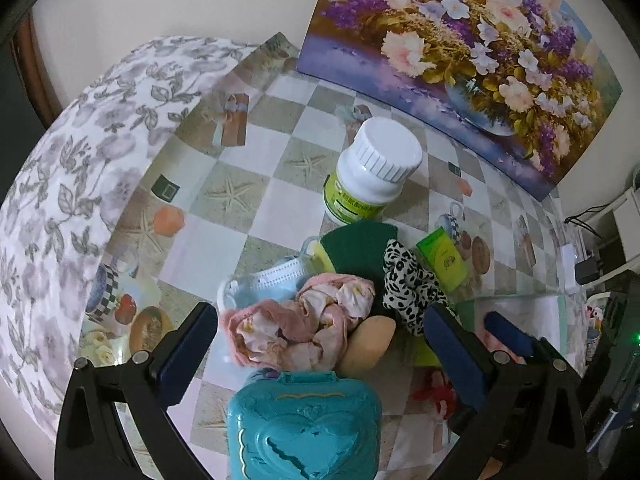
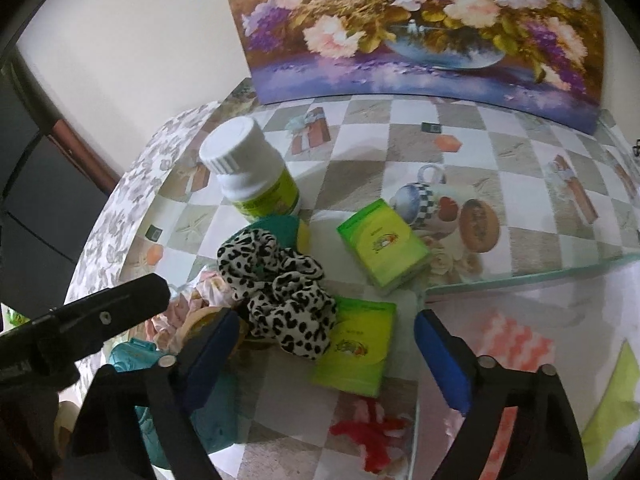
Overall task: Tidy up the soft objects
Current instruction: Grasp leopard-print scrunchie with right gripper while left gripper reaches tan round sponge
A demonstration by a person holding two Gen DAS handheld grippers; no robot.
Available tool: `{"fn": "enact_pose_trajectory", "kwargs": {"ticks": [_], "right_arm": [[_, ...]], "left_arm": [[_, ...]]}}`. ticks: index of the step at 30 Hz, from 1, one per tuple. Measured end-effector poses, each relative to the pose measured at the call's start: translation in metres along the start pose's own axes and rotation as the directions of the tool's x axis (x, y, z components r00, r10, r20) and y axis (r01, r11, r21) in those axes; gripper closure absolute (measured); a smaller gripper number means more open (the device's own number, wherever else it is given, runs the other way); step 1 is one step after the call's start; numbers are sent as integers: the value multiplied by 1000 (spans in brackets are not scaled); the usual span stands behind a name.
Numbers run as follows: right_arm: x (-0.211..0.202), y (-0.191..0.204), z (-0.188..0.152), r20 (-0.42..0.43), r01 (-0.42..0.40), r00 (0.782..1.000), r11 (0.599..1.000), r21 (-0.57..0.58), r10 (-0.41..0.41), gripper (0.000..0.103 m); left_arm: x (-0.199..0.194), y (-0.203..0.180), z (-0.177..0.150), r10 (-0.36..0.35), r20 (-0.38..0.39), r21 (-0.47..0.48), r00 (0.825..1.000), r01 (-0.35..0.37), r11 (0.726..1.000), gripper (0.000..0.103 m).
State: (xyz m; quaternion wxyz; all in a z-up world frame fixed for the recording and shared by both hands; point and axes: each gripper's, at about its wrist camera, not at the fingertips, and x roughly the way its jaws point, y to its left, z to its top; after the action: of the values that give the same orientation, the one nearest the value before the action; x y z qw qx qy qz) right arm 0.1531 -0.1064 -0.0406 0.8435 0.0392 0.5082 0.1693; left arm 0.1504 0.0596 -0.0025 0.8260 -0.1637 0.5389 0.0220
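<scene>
A heap of soft things lies mid-table: a pink scrunchie (image 1: 304, 328), a black-and-white spotted scrunchie (image 1: 408, 280) (image 2: 280, 288), a blue face mask (image 1: 264, 284), a green-and-yellow sponge (image 1: 352, 248) (image 2: 288, 230) and a tan sponge (image 1: 368, 344). My left gripper (image 1: 320, 352) is open, its fingers either side of the pink scrunchie, just above a teal heart box (image 1: 304, 428). My right gripper (image 2: 324, 344) is open around the spotted scrunchie's near edge and a green packet (image 2: 356, 344). The left gripper's finger (image 2: 100, 316) shows at the left of the right wrist view.
A white-capped pill bottle (image 1: 368, 172) (image 2: 252, 172) stands behind the heap. A second green packet (image 2: 384, 248) (image 1: 440, 256) lies to the right. A flower painting (image 1: 460, 52) leans on the wall. The glass top's edge (image 2: 520, 276) runs at right; a floral cloth (image 1: 60, 200) drapes left.
</scene>
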Motion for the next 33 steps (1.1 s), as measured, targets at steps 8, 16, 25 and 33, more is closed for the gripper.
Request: {"fn": "enact_pose_trajectory", "kwargs": {"ticks": [8, 16, 25, 33], "right_arm": [[11, 0, -2, -13, -50, 999, 999, 2, 50, 44], [11, -3, -2, -16, -97, 995, 995, 17, 97, 62], [14, -9, -3, -32, -111, 993, 993, 33, 112, 62], [16, -15, -5, -39, -125, 991, 991, 50, 127, 62]], "left_arm": [[2, -13, -1, -36, -12, 49, 999, 36, 998, 16], [6, -27, -4, -74, -36, 101, 997, 77, 992, 39], [13, -30, -5, -84, -66, 116, 994, 91, 989, 61], [17, -26, -7, -59, -81, 110, 995, 68, 992, 71]]}}
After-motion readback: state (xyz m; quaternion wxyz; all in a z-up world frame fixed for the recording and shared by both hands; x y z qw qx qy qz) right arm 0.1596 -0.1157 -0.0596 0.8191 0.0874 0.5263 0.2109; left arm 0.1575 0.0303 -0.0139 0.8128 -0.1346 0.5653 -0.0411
